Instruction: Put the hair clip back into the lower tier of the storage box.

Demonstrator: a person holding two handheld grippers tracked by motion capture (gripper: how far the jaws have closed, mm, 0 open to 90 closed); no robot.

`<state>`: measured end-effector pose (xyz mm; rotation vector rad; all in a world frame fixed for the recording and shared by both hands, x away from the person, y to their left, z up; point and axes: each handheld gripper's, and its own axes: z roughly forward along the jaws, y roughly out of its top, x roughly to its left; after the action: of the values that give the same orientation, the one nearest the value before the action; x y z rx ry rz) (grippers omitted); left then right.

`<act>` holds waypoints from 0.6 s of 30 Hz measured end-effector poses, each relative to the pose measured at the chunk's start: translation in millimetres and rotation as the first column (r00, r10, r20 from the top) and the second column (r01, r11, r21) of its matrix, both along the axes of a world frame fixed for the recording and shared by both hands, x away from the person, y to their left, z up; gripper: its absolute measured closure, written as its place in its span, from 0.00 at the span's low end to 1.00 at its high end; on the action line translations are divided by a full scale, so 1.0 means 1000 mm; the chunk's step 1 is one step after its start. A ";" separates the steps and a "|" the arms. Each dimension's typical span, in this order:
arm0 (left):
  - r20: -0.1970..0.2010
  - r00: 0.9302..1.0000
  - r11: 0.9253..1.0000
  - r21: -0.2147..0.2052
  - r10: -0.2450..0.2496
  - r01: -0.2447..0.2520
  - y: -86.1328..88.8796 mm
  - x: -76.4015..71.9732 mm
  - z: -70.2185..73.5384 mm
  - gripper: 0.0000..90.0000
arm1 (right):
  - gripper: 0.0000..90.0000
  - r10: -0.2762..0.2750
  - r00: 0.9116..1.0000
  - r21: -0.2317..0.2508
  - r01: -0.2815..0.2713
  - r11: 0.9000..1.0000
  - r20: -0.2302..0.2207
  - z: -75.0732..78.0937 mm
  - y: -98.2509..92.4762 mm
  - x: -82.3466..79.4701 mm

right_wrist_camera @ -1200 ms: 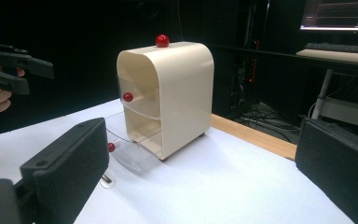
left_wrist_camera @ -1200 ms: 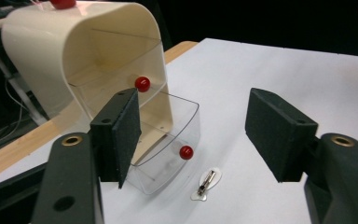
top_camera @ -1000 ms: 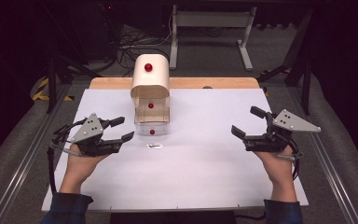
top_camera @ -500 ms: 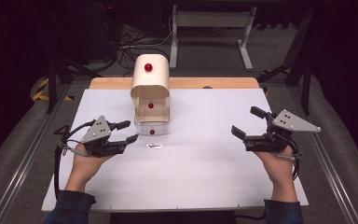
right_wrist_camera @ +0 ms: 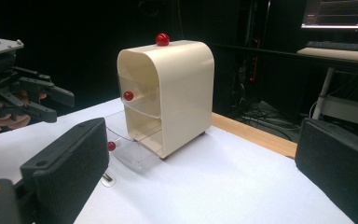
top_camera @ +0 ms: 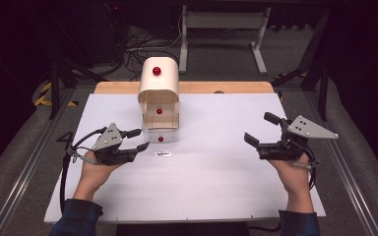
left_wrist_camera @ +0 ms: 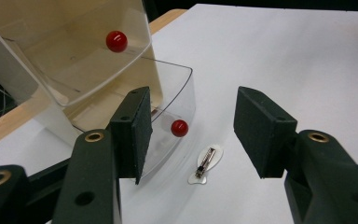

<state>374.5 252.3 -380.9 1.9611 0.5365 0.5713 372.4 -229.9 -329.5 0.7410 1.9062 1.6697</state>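
A small metal clip (top_camera: pixel 163 154) on a white tab lies on the white mat just in front of the pulled-out clear lower drawer (top_camera: pixel 160 132) of a cream cabinet (top_camera: pixel 158 88) with red knobs. My left gripper (top_camera: pixel 142 138) hovers low to the left of the clip and points at it. Its jaws have just been closing but are open, with nothing between the pads. In the left gripper view the clip (left_wrist_camera: pixel 207 163) lies ahead of the gripper (left_wrist_camera: pixel 191 126), beside the drawer's red knob (left_wrist_camera: pixel 179 127). My right gripper (top_camera: pixel 256 127) stands open and empty at the right.
The white mat (top_camera: pixel 216 187) covers the table, with a wooden strip (top_camera: pixel 226 87) along its far edge. The cabinet's upper drawer (right_wrist_camera: pixel 142 95) is pushed in. Cables and a desk frame (top_camera: pixel 221 19) sit beyond the table in the dark.
The left gripper has sunk towards the mat and edged right, nearer the clip, with its jaws a little narrower. The right gripper has stayed put.
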 end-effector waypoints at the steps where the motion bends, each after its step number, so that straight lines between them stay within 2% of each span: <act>1: -0.005 1.000 1.000 0.000 -0.002 0.002 0.000 0.001 -0.001 0.52 | 0.04 0.000 1.000 0.000 0.000 1.000 0.000 0.000 0.000 0.000; 18: -0.035 0.999 1.000 0.018 -0.024 0.025 -0.007 0.011 -0.016 0.52 | 0.04 0.003 1.000 0.004 -0.003 1.000 0.003 0.000 0.000 0.000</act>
<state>385.5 245.6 -396.4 1.9952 0.5295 0.5293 371.9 -230.0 -329.0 0.7369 1.9032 1.6756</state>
